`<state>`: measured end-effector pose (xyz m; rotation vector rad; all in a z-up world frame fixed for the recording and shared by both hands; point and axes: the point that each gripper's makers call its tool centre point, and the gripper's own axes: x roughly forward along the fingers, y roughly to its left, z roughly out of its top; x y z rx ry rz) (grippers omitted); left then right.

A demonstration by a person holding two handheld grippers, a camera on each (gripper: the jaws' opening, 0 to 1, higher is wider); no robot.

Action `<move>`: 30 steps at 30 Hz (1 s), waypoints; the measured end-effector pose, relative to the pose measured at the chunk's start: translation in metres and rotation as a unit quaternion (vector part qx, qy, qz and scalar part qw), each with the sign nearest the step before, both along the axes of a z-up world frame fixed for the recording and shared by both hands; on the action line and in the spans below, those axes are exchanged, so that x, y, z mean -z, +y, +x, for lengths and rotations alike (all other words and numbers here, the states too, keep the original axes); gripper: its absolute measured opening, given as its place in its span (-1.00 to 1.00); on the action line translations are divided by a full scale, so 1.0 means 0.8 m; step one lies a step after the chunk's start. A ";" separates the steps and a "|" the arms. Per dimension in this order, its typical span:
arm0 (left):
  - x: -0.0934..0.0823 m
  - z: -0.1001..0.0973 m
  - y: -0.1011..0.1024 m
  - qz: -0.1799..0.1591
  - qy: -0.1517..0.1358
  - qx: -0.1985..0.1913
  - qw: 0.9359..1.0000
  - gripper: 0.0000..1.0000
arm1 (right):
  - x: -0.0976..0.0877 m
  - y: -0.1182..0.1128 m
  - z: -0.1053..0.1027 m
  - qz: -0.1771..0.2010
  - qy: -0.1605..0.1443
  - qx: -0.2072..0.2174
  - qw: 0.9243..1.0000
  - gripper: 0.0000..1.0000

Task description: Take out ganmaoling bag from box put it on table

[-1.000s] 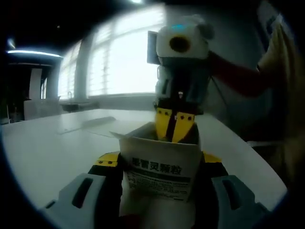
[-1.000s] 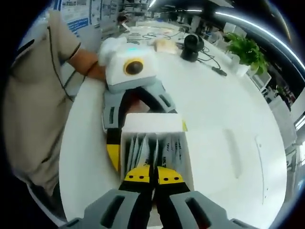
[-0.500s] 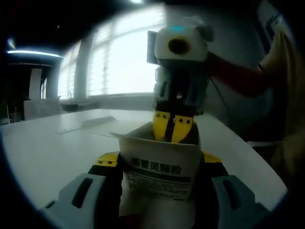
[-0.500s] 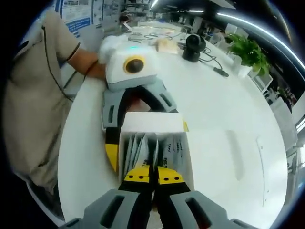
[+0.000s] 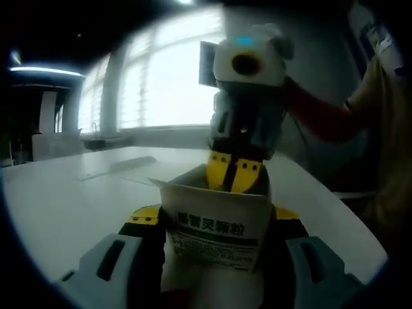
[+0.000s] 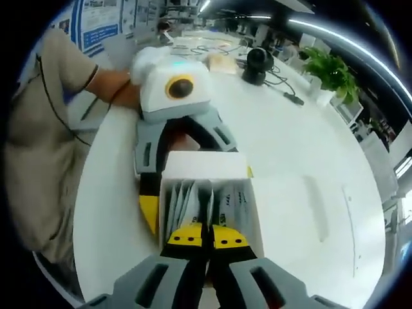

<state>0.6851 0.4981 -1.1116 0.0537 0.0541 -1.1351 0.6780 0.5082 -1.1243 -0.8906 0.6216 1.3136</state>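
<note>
Right gripper view looks down into the open ganmaoling box (image 6: 209,193), which stands on the white desk (image 6: 302,148) with its sachets upright in a row. Here our right tool (image 6: 203,237) has its yellow tips pressed together at the near end of that row, and we judge them clenched on the top edge of one ganmaoling bag (image 6: 207,209), though the pinch itself is hidden under the tips. Our left tool (image 6: 152,193) grips the box from the far side, one jaw along each wall, steadying it. In the left gripper view the box's printed face (image 5: 215,228) sits between the left tool's jaws, with the right tool (image 5: 233,175) dipping into the opening from above. We take this as the start of extraction: the bag is still inside the box. Next we must lift straight up, keep the box pinned, then carry the bag to bare desk beside it.
</note>
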 end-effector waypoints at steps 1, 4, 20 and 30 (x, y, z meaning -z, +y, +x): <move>0.000 0.000 0.000 0.000 0.000 0.000 1.000 0.02 | 0.000 0.000 0.000 0.002 0.002 0.005 1.000 -1.00; 0.000 0.000 0.000 0.000 0.001 0.001 1.000 0.02 | 0.000 0.000 0.000 0.006 0.004 0.010 1.000 -1.00; 0.002 -0.001 -0.001 0.000 0.004 0.001 1.000 0.02 | -0.019 0.001 -0.002 0.037 -0.001 0.029 0.999 -1.00; 0.002 -0.003 0.000 0.000 0.003 0.001 1.000 0.01 | -0.042 -0.002 -0.004 0.062 -0.013 0.039 0.997 -1.00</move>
